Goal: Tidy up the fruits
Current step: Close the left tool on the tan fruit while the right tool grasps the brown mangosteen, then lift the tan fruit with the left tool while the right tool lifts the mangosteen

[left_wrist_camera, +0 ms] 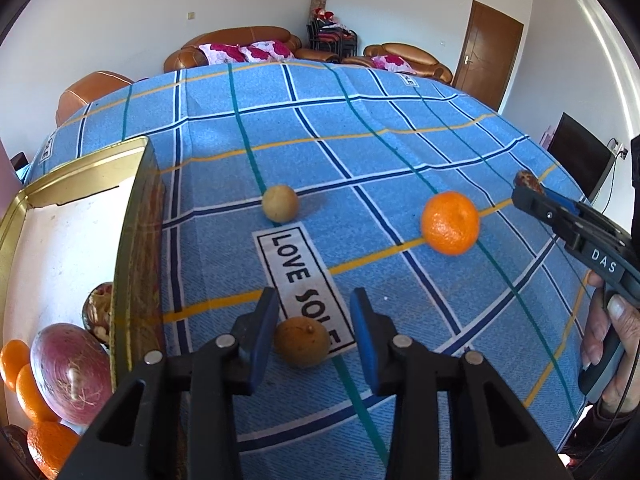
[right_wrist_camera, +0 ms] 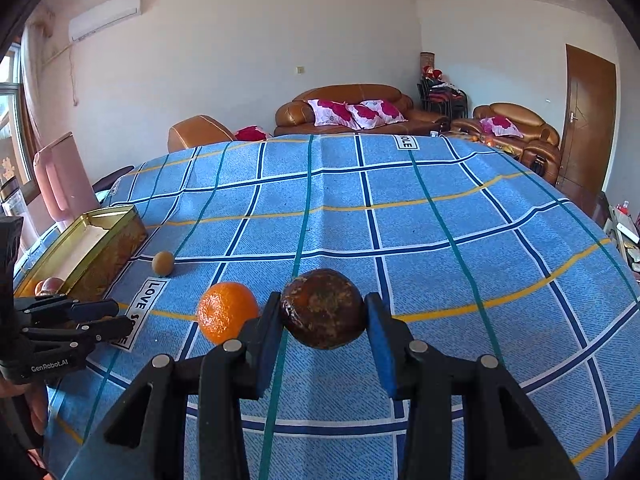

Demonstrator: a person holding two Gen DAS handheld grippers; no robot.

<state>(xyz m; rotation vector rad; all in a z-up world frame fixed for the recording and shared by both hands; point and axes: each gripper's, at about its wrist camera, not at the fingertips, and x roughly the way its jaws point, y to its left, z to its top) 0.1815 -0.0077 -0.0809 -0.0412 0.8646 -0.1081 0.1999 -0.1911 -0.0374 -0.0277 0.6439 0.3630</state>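
Observation:
My left gripper [left_wrist_camera: 314, 300] points down at a small brown fruit [left_wrist_camera: 303, 342] on the blue checked cloth. The fruit lies between the blue pads, close to the left one, with a gap to the right one. My right gripper [right_wrist_camera: 324, 300] is shut on a dark, rough, round fruit [right_wrist_camera: 323, 308] and holds it above the cloth. An orange [right_wrist_camera: 227, 312] rests just left of it. A small tan fruit [left_wrist_camera: 280, 203] lies further out. The gold tin [left_wrist_camera: 136, 200] on the left holds oranges [left_wrist_camera: 24, 384], a reddish round fruit [left_wrist_camera: 68, 372] and a brown wrinkled one [left_wrist_camera: 99, 308].
The cloth covers a large table whose far part is bare blue fabric [right_wrist_camera: 400, 208]. A hand [left_wrist_camera: 612, 336] grips the right tool's handle at the right edge. Brown sofas [right_wrist_camera: 348, 108] with pink cushions stand behind the table, and a pink chair [right_wrist_camera: 60, 176] at the left.

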